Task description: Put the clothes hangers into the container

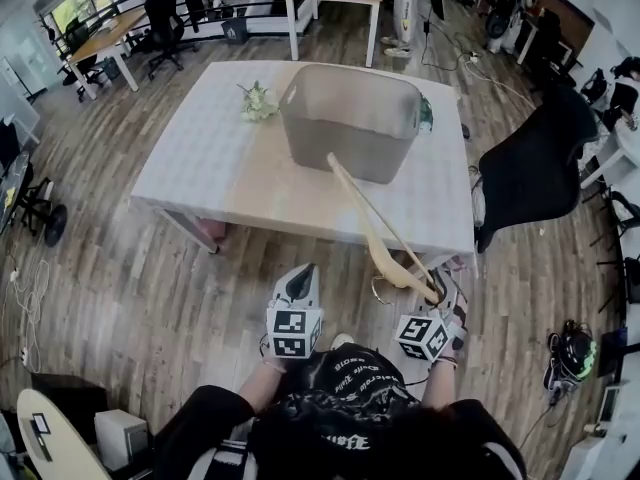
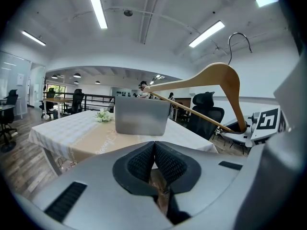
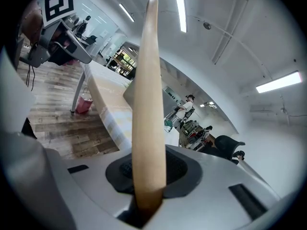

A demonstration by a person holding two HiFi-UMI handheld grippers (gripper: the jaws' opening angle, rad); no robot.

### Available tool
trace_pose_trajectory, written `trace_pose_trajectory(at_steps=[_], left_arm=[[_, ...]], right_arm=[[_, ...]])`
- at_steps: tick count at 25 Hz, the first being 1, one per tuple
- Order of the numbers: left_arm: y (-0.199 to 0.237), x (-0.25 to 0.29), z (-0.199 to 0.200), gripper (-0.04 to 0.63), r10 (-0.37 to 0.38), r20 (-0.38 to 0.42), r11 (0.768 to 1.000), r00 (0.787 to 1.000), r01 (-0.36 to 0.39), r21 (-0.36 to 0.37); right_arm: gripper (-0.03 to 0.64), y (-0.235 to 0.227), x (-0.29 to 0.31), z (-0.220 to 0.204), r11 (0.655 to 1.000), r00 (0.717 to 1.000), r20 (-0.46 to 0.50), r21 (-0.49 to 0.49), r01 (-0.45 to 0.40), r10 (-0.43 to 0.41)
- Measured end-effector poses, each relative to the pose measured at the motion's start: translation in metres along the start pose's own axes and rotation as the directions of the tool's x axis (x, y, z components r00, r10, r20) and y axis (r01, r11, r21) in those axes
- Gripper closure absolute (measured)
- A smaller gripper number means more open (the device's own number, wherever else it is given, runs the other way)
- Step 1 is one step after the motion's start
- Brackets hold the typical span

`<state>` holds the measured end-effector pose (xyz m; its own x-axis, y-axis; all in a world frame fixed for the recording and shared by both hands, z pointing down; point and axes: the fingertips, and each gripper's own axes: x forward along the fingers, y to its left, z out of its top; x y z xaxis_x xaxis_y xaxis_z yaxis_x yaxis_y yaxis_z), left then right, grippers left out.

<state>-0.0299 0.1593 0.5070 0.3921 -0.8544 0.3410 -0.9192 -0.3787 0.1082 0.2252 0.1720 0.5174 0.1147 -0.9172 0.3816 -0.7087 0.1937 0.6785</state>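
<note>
I find my right gripper (image 1: 438, 298) clamped on one end of the smooth, curved wooden hanger (image 1: 375, 223), its far tip at the near wall of the grey, round-cornered container (image 1: 345, 153) on the table (image 1: 220, 158); my left gripper (image 1: 298, 286) has its ribbed pads (image 2: 141, 162) together, empty.

The hanger (image 1: 383, 251) is finished in pale natural wood. The container (image 1: 345, 148) is coloured plain matt grey. The tabletop (image 1: 200, 158) is patterned in fine white checks, crossed by a beige band.
</note>
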Motion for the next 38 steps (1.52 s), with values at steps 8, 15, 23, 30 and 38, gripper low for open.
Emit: trace_pose_trajectory(at_steps=[8,15,23,30,38], left_arm=[[-0.023,0.039,0.010,0.575,0.025,0.008,1.000,1.000,-0.025,-0.008],[-0.031,0.062,0.013,0.574,0.022,0.001,1.000,1.000,-0.022,-0.004],[-0.016,0.114,0.029,0.575,-0.002,0.006,1.000,1.000,0.002,-0.005],[0.022,0.169,0.052,0.574,-0.016,0.003,1.000,1.000,0.016,-0.009],[0.088,0.243,0.083,0.574,-0.039,-0.007,0.999,0.999,0.039,-0.001]], right_arm=[[0.546,-0.039,0.030,-0.028,1.000,1.000,-0.006,0.023,0.016,-0.016],[0.546,-0.061,0.043,-0.033,0.998,0.999,-0.003,0.052,0.042,-0.041],[0.546,-0.083,0.079,-0.026,0.994,0.997,-0.021,0.079,0.079,-0.078],[0.546,-0.101,0.130,0.007,0.990,0.993,-0.027,0.089,0.114,-0.112],[0.546,-0.116,0.206,0.067,0.990,0.991,-0.033,0.055,0.131,-0.129]])
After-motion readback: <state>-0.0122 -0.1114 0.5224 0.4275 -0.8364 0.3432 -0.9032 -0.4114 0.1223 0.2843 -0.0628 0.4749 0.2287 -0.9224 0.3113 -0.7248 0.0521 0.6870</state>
